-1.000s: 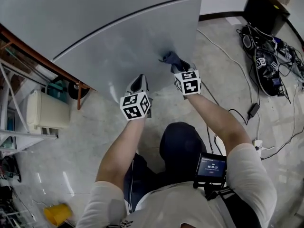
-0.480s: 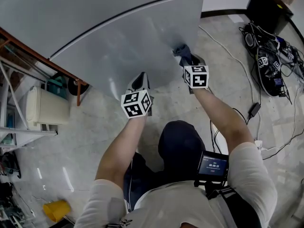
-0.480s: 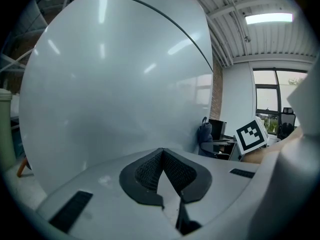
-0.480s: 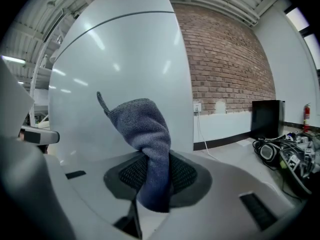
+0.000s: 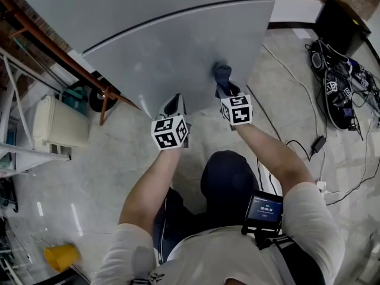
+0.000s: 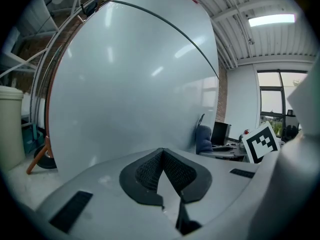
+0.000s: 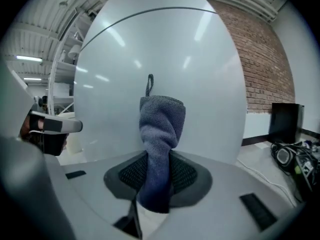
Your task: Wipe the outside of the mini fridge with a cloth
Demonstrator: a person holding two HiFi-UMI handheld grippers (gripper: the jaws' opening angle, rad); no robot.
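The pale grey mini fridge (image 5: 178, 46) fills the top of the head view, its door seam running as a dark curved line. A blue-grey cloth (image 7: 161, 139) is pinched in my right gripper (image 7: 159, 176), and its bunched end presses against the fridge (image 7: 165, 59) door. In the head view the cloth (image 5: 222, 76) sits on the door's lower right part, just ahead of the right gripper (image 5: 228, 94). My left gripper (image 5: 173, 108) hovers close to the door's lower edge, jaws shut with nothing between them. In the left gripper view (image 6: 162, 171) the fridge (image 6: 130, 79) face looms close and the cloth (image 6: 202, 139) shows at the right.
A rust-coloured pipe frame (image 5: 71, 64) and a cream tank (image 5: 56, 129) stand left of the fridge. Cables, a black box (image 5: 344, 16) and a power brick (image 5: 317, 142) lie on the floor at the right. A yellow cup (image 5: 59, 255) sits at the lower left.
The right gripper swept the cloth right along the door, then back left and slightly up. The left gripper stayed near the door's lower edge.
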